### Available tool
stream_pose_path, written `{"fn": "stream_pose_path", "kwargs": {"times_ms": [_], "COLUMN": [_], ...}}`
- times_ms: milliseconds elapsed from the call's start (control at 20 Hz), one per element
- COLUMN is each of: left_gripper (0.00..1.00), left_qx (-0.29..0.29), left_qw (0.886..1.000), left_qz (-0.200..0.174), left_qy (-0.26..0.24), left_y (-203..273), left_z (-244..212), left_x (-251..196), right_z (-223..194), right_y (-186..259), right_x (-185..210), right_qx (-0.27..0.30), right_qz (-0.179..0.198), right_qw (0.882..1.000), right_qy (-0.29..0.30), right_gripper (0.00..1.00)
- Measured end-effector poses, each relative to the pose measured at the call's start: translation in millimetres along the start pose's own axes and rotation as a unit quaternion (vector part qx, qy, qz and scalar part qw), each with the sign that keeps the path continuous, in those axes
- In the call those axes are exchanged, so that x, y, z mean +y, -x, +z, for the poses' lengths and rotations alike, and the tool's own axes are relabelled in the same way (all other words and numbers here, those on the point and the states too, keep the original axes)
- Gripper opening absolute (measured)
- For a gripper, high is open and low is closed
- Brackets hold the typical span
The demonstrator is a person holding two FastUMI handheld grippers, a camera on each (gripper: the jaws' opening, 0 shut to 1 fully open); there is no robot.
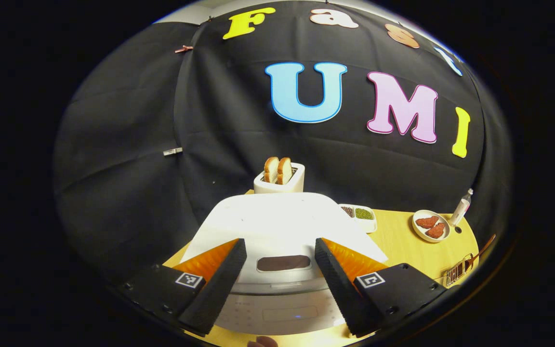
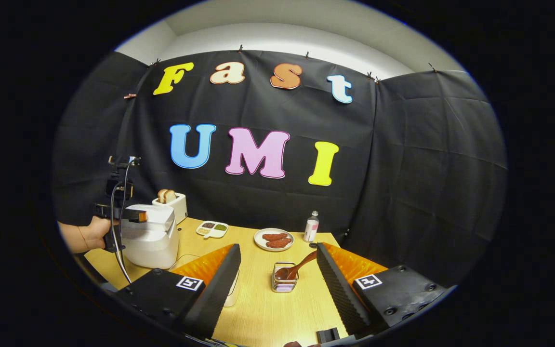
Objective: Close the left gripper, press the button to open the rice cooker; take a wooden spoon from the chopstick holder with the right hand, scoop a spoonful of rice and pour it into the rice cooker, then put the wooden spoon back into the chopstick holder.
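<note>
The rice cooker (image 1: 282, 226) sat lid down near the tabletop's (image 2: 268, 308) left edge, its dark button (image 1: 283, 263) facing me. I held the left claw (image 1: 280, 284) just above it, fingers apart, straddling the button, which I judged put it in line for a press once they came together. The wooden spoon (image 2: 299, 266) stood leaning in the chopstick holder (image 2: 284, 278) mid-tabletop, handle up for an easy grab. The right claw (image 2: 277, 284) hung wide apart short of it. That fits either a spoon waiting or one returned.
</note>
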State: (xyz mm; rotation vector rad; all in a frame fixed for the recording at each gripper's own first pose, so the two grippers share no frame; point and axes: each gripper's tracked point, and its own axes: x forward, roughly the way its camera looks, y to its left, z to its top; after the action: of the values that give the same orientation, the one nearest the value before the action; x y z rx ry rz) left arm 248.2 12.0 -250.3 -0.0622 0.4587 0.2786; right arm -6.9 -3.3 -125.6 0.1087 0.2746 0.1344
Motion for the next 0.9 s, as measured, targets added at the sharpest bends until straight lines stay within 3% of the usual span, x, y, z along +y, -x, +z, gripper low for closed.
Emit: {"fn": "stream_pose_path", "kwargs": {"times_ms": [650, 900], "left_gripper": [1.00, 1.00], "left_qx": [0.030, 0.010], "left_qw": [0.999, 1.000], "left_qz": [0.009, 0.000], "left_qy": [-0.010, -0.021], "left_y": [2.4, 8.2], "left_z": [-34.8, -36.9], "left_x": [-1.6, -2.8], "right_z": [-9.7, -14.1], "right_y": [-3.2, -3.9], "right_x": [-6.2, -7.4], "right_qx": [0.011, 0.015], "right_qz": [-0.001, -0.001], "right_qw": [1.000, 1.000], "right_qy": [-0.006, -0.002], "right_gripper": [0.98, 0.98]}}
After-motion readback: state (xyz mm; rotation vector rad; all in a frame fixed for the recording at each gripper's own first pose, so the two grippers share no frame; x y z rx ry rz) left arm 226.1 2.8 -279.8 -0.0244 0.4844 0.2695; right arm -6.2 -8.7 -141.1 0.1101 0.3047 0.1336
